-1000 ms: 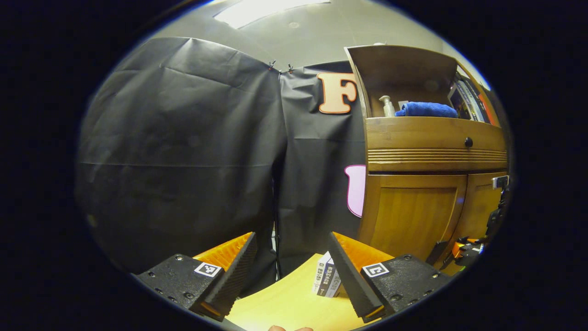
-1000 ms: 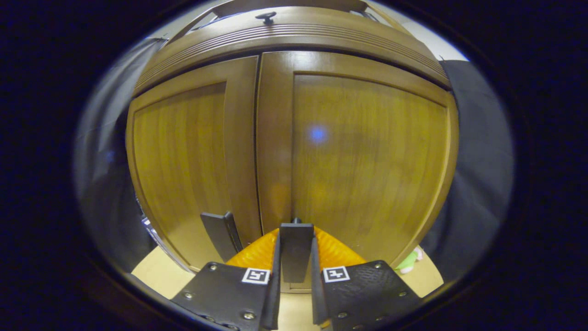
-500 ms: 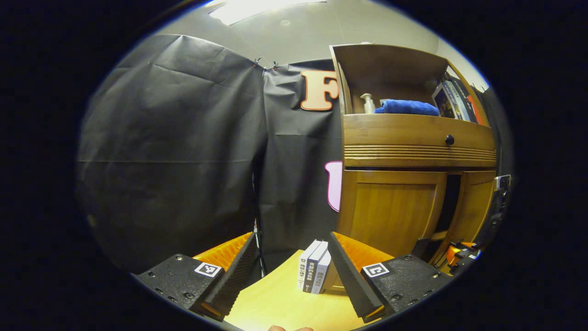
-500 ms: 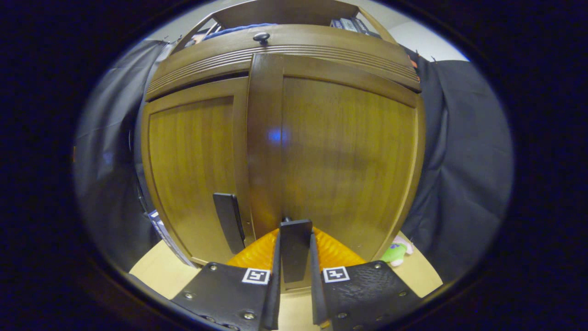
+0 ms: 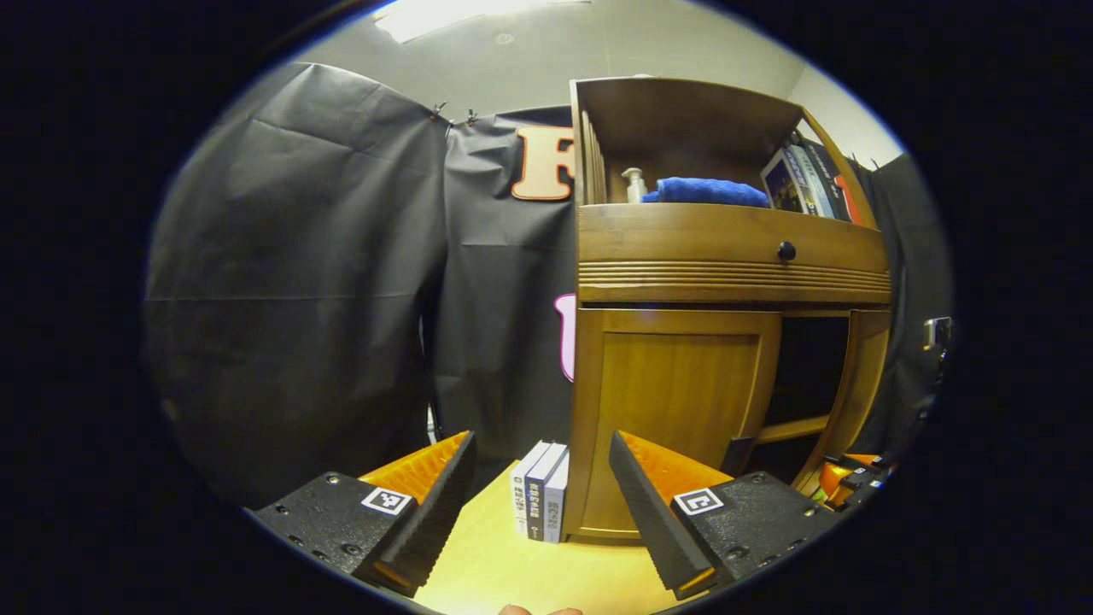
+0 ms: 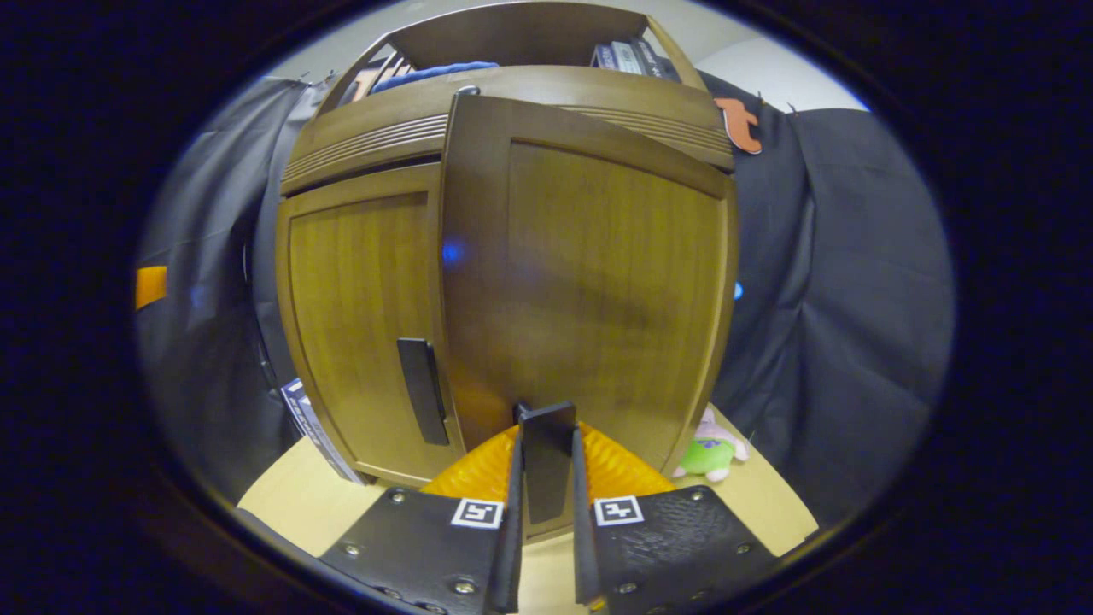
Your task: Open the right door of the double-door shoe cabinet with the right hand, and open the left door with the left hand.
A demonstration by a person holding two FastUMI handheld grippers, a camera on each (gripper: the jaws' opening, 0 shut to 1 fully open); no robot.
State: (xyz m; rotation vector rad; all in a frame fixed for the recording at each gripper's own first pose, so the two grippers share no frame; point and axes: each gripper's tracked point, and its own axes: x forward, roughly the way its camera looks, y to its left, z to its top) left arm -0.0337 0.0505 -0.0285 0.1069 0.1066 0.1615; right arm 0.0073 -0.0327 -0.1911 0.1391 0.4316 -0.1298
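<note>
Right gripper (image 6: 546,478) clamped on right door handle (image 6: 546,448), both fingers pressing its flat sides. Right door (image 6: 589,282) swung partly out from cabinet (image 5: 734,265). Advice: follow hinge arc, no twisting. Left gripper (image 5: 542,495) wide apart, empty, near closed left door (image 5: 675,393); left door handle (image 6: 423,389) untouched.

Left claw (image 5: 540,504) gapes; right door (image 5: 864,384) seemingly ajar.

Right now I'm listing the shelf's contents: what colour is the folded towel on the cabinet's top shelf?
Blue. The towel shows best in the left gripper view, beside a pump bottle.
</note>
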